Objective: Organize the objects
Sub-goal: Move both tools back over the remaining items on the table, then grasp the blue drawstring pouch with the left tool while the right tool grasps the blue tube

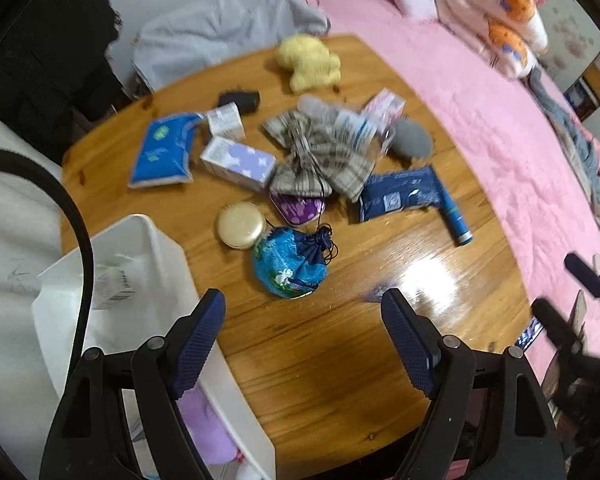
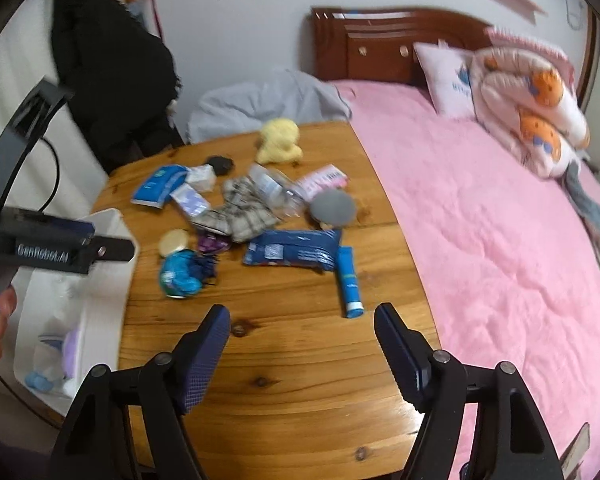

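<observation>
Wooden worktop (image 1: 340, 360) beside a pink bed, strewn with small items awaiting sorting. White bin (image 1: 156, 264), at the worktop's left edge, already holds several. Blue drawstring pouch (image 1: 290, 266) lies just right of the bin, nearest both empty grippers, left (image 1: 303, 344) and right (image 2: 302, 354), fingers spread wide.

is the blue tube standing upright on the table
No, the blue tube lies flat on the wooden table, beside the dark blue packet.

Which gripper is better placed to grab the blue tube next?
Right. The blue tube lies just ahead of the open right gripper; the open left gripper faces the blue pouch instead.
</observation>
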`<action>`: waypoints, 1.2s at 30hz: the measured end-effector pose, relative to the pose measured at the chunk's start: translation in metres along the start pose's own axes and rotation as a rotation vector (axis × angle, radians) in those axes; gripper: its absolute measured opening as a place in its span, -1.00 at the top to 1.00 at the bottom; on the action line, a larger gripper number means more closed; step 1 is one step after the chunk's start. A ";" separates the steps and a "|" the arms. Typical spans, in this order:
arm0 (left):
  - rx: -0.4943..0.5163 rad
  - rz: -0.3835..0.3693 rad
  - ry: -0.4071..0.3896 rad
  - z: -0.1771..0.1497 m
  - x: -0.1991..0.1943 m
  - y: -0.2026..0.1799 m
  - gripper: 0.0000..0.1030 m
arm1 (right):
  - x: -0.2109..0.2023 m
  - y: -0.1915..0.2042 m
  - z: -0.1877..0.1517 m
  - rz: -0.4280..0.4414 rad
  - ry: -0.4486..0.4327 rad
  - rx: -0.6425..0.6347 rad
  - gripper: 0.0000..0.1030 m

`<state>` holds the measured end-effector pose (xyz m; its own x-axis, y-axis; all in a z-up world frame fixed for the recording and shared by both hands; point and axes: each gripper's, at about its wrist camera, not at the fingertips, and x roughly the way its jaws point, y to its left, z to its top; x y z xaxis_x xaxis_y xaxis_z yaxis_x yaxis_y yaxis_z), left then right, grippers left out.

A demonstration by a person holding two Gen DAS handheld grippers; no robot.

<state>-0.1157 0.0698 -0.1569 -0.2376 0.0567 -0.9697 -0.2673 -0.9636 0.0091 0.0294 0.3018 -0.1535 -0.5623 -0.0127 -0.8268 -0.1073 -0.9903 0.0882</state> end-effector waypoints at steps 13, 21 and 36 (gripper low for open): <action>-0.030 0.098 0.203 0.016 0.095 0.006 -0.61 | 0.081 -0.042 0.008 0.063 0.130 -0.018 -0.46; -0.089 0.119 0.237 0.016 0.110 0.013 -0.61 | 0.119 -0.049 0.007 0.068 0.188 -0.024 -0.45; -0.196 0.105 0.292 0.003 0.131 0.017 -0.61 | 0.152 -0.048 0.006 0.040 0.250 -0.058 0.01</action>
<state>-0.1540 0.0618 -0.2836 0.0300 -0.0953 -0.9950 -0.0650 -0.9935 0.0932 -0.0555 0.3480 -0.2804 -0.3438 -0.0785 -0.9357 -0.0380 -0.9945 0.0974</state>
